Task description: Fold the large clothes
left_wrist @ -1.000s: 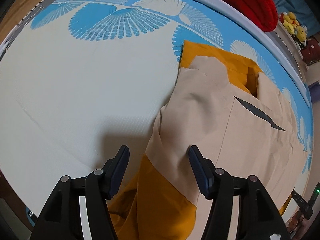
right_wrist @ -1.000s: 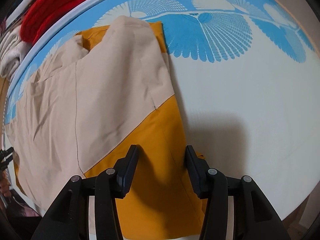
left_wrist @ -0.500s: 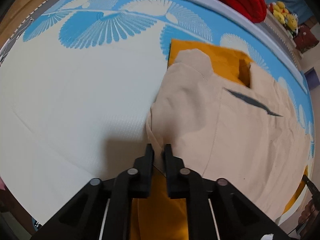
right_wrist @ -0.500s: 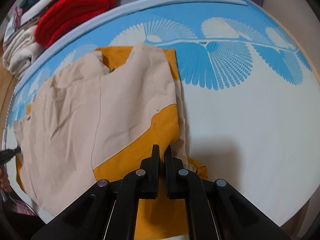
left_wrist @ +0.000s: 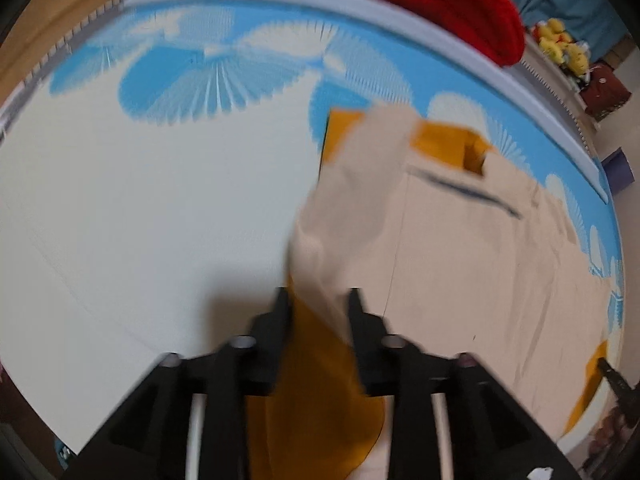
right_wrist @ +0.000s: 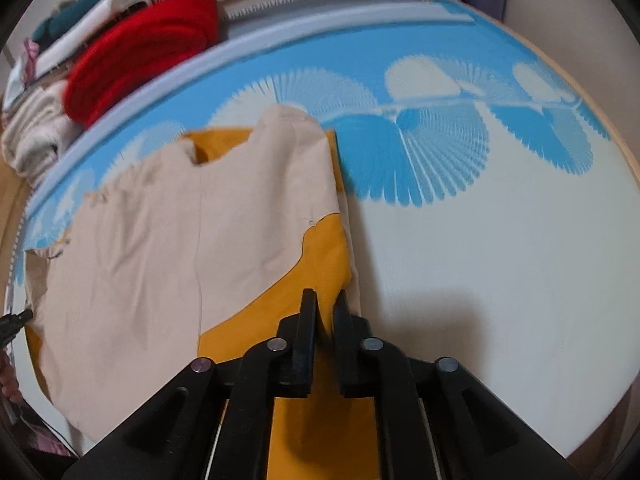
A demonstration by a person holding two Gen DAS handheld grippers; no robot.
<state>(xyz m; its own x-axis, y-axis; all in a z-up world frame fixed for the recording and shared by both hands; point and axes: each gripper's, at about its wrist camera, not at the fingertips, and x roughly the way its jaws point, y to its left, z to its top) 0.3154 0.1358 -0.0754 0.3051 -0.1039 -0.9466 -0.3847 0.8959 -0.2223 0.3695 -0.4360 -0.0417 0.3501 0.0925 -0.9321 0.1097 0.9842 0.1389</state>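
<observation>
A large beige garment with mustard panels (left_wrist: 460, 264) lies spread on a white and blue fan-patterned bed cover (left_wrist: 140, 208). My left gripper (left_wrist: 318, 300) points down at the garment's left edge. Its jaws are opening, and a raised fold of beige and mustard cloth sits loosely between them. In the right wrist view the same garment (right_wrist: 160, 240) fills the left half. My right gripper (right_wrist: 326, 304) is at its right edge, nearly closed on a pinch of mustard cloth that is lifted off the cover (right_wrist: 480, 260). Those jaws are starting to open too.
A red blanket (left_wrist: 440, 4) (right_wrist: 140, 52) and a folded cream towel (right_wrist: 32, 140) are piled beyond the bed's far rim. Yellow plush toys (left_wrist: 564, 48) sit on a shelf at the back. A black object (right_wrist: 12, 322) pokes in by the garment's far side.
Both grippers closed on the garment's edges half a second ago. Since then the left jaws have spread apart around the fold. The right gripper has lifted its mustard edge, with its jaws slightly parted.
</observation>
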